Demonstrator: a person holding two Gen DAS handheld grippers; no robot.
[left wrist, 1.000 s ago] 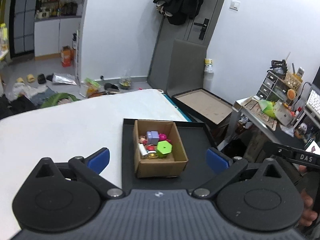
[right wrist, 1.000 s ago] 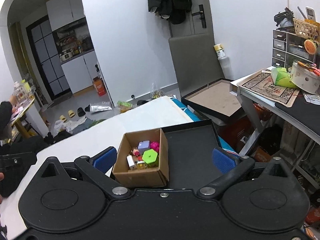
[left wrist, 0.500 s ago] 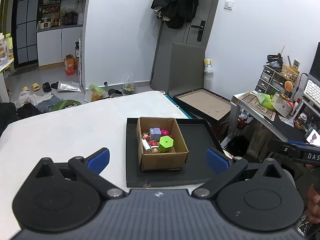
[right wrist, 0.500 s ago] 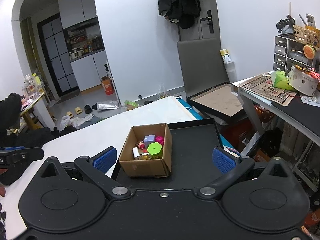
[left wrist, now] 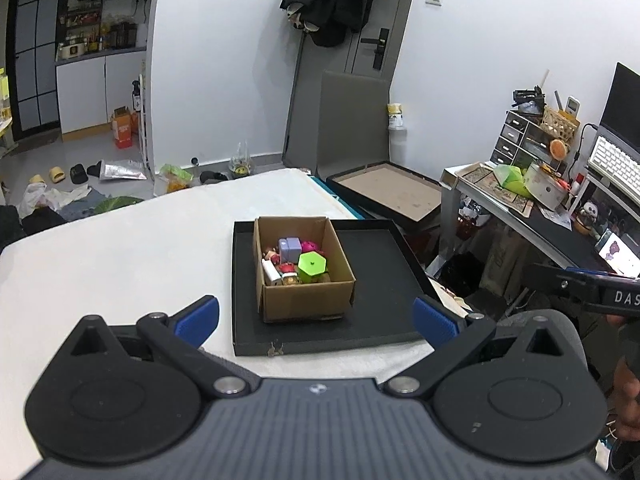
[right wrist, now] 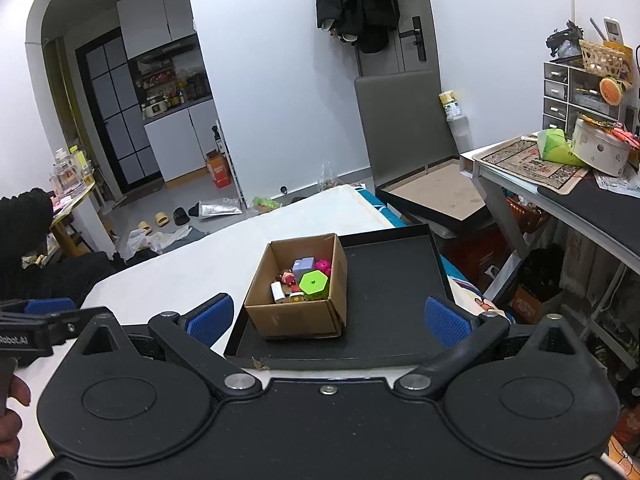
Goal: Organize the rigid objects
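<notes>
Both grippers had drawn back from the cardboard box (left wrist: 305, 268), which looked smaller than a second before. It sat on the black tray (left wrist: 380, 280), toward the tray's left side, holding a green hexagonal block (left wrist: 312, 265), a lilac cube (left wrist: 289, 248) and other small toys. The left gripper (left wrist: 316, 317) and right gripper (right wrist: 326, 316) both hung short of the tray, fingers spread wide, empty.

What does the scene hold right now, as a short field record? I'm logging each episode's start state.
surface: white table
tray: black tray on the table, bare to the right of the box
container: open cardboard box on the tray's left part
contents: green hexagonal block, purple cube, pink toy, other small toys
left gripper: open, empty, short of the box
right gripper: open, empty, short of the box
</notes>
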